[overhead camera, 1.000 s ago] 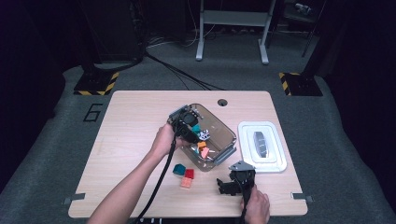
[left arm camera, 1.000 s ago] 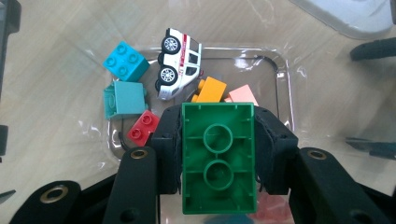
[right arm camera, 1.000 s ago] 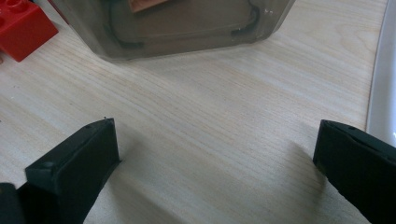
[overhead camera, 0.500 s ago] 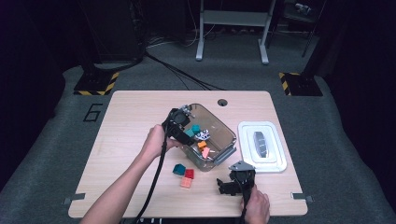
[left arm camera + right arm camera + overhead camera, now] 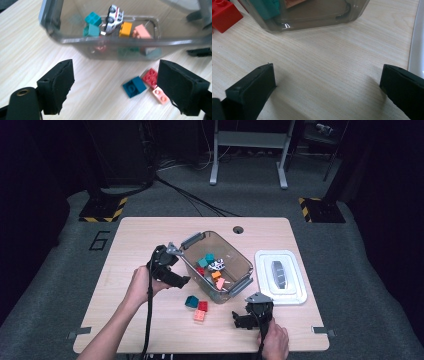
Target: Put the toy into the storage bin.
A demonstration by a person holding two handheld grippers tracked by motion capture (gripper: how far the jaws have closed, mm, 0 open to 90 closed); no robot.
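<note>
The work in hand is to put the loose bricks into the clear bin (image 5: 216, 265), which stands near the middle of the table (image 5: 125, 245) with its lid (image 5: 280, 277) lying beside it toward the right edge. Inside the bin there are already several bricks and a small toy car (image 5: 113, 17). Three bricks lie on the wood just in front of the bin, toward the front edge: a teal brick (image 5: 134, 86), a red brick (image 5: 151, 78) touching it, and a pink brick (image 5: 160, 94) next to the red one. The left gripper (image 5: 172, 277) hangs beside the left wall of the bin, with its jaws spread wide and nothing between them; in its own view the three bricks lie between the jaws but farther off. The right gripper (image 5: 247, 317) rests low near the front edge, to the right of the bricks, also with jaws wide and empty. I judge that the step now is the reach for the next brick. The next move asks the left gripper to come down over the teal brick, the nearest one, with one jaw on each side, and to close without pushing the red brick away.
</note>
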